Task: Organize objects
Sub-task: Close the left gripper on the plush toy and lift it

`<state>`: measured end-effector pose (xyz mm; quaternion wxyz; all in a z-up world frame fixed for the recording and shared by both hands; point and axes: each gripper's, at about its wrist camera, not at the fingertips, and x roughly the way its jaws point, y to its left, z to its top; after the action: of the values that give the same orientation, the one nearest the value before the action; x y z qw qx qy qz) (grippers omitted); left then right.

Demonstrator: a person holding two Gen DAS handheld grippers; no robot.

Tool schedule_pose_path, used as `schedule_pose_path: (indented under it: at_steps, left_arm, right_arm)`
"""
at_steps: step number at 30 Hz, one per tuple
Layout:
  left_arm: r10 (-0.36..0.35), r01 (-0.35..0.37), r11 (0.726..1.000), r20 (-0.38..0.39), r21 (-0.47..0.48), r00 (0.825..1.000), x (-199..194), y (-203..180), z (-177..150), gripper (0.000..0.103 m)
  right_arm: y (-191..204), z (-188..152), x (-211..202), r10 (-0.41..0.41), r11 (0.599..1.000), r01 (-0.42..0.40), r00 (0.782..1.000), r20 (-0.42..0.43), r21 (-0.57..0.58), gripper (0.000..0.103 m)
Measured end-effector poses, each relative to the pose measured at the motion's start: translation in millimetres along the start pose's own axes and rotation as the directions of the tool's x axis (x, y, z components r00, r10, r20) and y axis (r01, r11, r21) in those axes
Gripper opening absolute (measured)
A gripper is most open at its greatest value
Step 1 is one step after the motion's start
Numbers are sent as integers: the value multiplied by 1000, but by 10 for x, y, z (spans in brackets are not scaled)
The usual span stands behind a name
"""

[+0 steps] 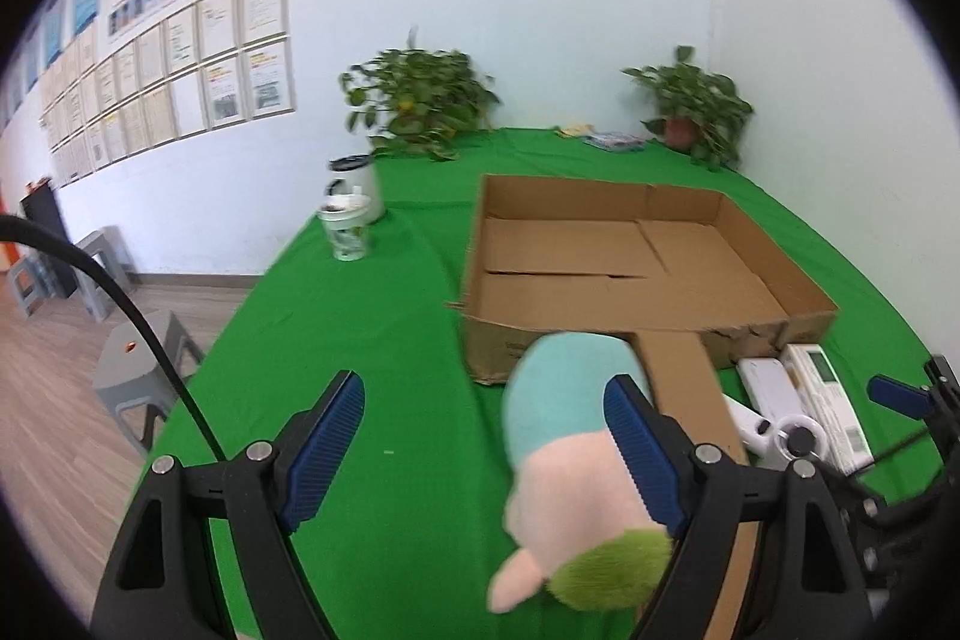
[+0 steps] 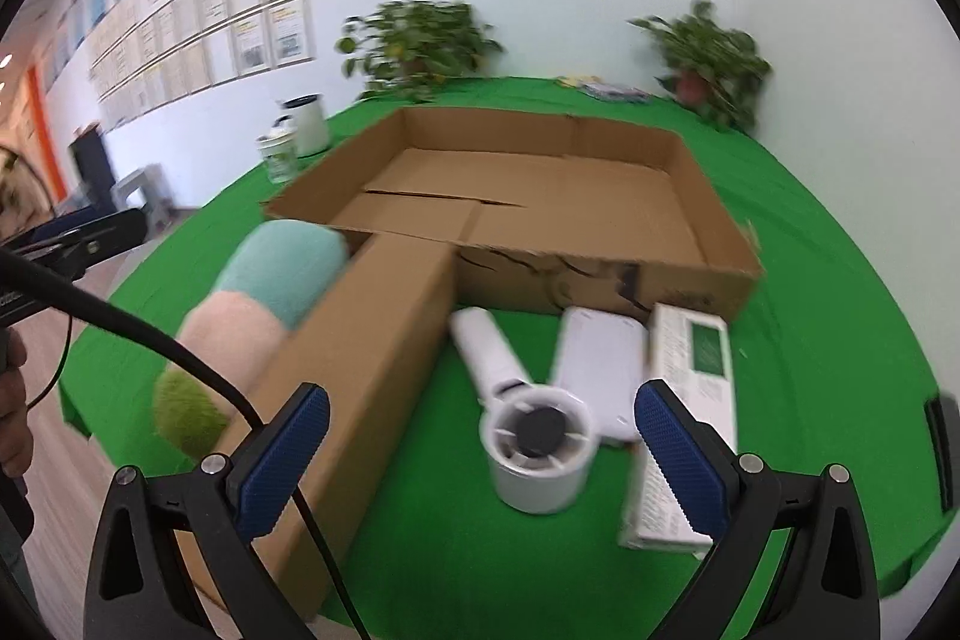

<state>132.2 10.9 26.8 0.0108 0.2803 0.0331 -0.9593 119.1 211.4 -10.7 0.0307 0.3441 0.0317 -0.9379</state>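
A striped plush toy [image 1: 570,466], teal, pink and green, lies on the green table beside a folded-out flap of the open cardboard box [image 1: 630,256]. My left gripper [image 1: 489,451] is open; its right finger is against the plush. The plush [image 2: 258,304] and box [image 2: 540,196] also show in the right wrist view. My right gripper [image 2: 480,448] is open above a white handheld fan [image 2: 522,412]. Next to the fan lie a white power bank [image 2: 600,370] and a white remote with a green screen [image 2: 690,400].
Two white cups [image 1: 354,214] stand at the table's far left. Two potted plants [image 1: 420,100] and some booklets [image 1: 612,139] sit along the back edge by the wall. Grey stools [image 1: 132,364] stand on the floor at left.
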Motion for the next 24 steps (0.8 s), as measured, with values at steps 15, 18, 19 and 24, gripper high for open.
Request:
schedule_pose_path:
  at_steps: [15,18,19,24]
  left_arm:
    - [-61,50,994,-122,-97,991,282,262,-54,82]
    - [-177,166,983,-169,-75,970,358,123,-124,82]
    - [-212,200,977,-181,-79,960,378,74,-146,82]
    - [-403,376,915,-255,-148,879,535,-130,-272,82]
  right_arm:
    - [432,48,-202,353,934,-357,931,-90,-34,103]
    - [334,2,-241,315,947,-319,946,-72,-44,103]
    - [314,-10,-267,300,951,-304,952,-63,-53,103]
    - [239,-35,-263,227,967,-231,973,-45,-110,103]
